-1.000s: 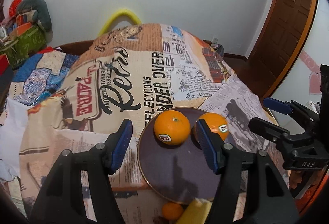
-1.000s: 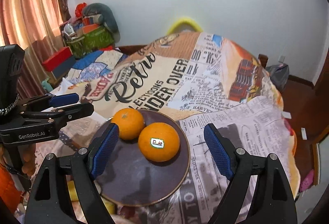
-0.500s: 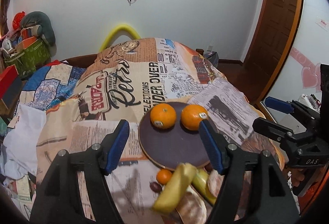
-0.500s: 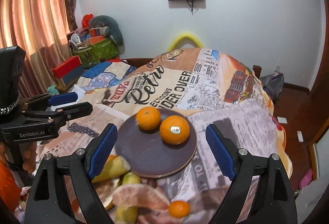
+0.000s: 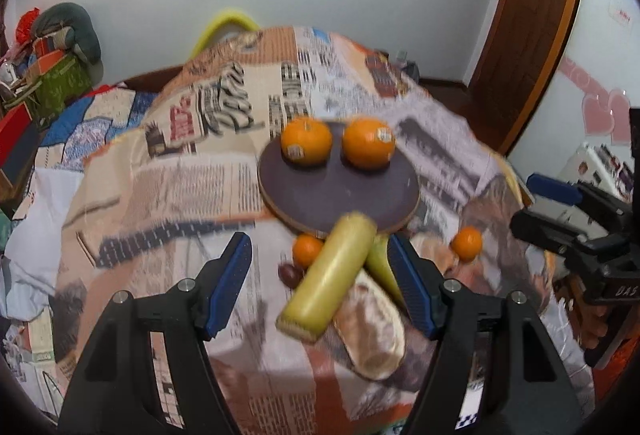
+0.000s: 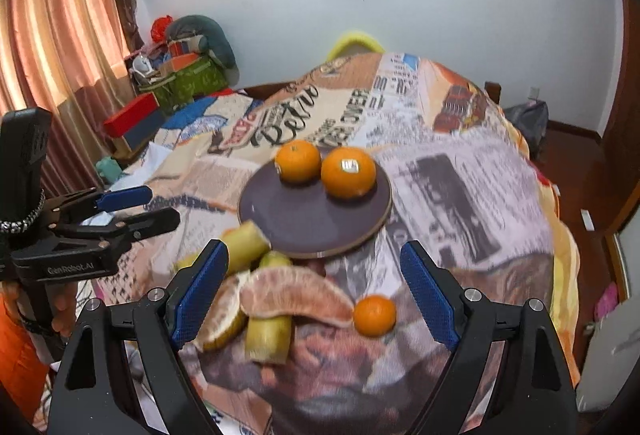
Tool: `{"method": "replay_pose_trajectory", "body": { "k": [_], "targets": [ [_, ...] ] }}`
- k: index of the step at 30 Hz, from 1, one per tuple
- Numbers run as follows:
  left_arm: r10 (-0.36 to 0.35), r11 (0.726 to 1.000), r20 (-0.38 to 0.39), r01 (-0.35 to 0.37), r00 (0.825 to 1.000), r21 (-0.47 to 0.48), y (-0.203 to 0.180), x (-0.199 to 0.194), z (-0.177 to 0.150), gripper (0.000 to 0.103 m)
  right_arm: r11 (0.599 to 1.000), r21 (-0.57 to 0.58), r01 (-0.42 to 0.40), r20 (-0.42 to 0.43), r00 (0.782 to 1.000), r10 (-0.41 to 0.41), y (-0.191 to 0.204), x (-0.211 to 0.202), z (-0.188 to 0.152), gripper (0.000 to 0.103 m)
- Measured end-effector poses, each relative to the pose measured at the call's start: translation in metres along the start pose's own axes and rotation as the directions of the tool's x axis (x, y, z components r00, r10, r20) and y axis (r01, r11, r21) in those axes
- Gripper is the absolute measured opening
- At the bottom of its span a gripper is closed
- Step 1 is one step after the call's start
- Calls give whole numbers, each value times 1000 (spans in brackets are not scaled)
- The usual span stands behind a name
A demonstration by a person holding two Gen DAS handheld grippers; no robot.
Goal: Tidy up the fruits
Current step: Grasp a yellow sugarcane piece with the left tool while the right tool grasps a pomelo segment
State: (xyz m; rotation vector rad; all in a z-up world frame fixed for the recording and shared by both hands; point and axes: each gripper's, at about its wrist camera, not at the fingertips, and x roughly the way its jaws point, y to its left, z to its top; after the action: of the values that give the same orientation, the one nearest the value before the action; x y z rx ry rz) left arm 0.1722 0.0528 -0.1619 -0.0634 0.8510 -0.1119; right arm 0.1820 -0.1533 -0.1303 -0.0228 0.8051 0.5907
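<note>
A dark round plate (image 5: 340, 195) (image 6: 312, 219) on the newspaper-print cloth holds two stickered oranges (image 5: 306, 145) (image 5: 368, 143) (image 6: 298, 160) (image 6: 348, 171). In front of the plate lie a yellow banana piece (image 5: 332, 275) (image 6: 244, 243), a second banana piece (image 6: 268, 335), pomelo segments (image 5: 372, 331) (image 6: 296, 295), two small mandarins (image 5: 306, 249) (image 5: 466, 243) (image 6: 374, 315) and a dark grape (image 5: 289, 273). My left gripper (image 5: 324, 283) is open and empty above the loose fruit. My right gripper (image 6: 316, 295) is open and empty above the pomelo.
The cloth (image 5: 192, 195) covers a rounded table that drops off at the right. A wooden door (image 5: 536, 15) stands at the right, boxes and bags (image 6: 180, 79) at the back left, curtains (image 6: 60, 35) at the left. A yellow chair back (image 6: 354, 39) rises behind.
Both grippers have pulled back and up from the plate. The loose fruit in front of the plate has come into view. Both jaws have stayed open.
</note>
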Motion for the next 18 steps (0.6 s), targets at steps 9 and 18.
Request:
{"method": "replay_pose_trajectory", "body": {
  "k": [9, 18],
  "targets": [
    [-12, 1000, -93, 14, 996, 16, -1, 37, -26, 70, 999, 35, -36, -97, 995, 39, 7, 28, -27, 86],
    [-31, 999, -130, 27, 991, -28, 9, 59, -34, 54, 999, 2, -40, -150, 988, 40, 19, 51, -35, 86]
  ]
}}
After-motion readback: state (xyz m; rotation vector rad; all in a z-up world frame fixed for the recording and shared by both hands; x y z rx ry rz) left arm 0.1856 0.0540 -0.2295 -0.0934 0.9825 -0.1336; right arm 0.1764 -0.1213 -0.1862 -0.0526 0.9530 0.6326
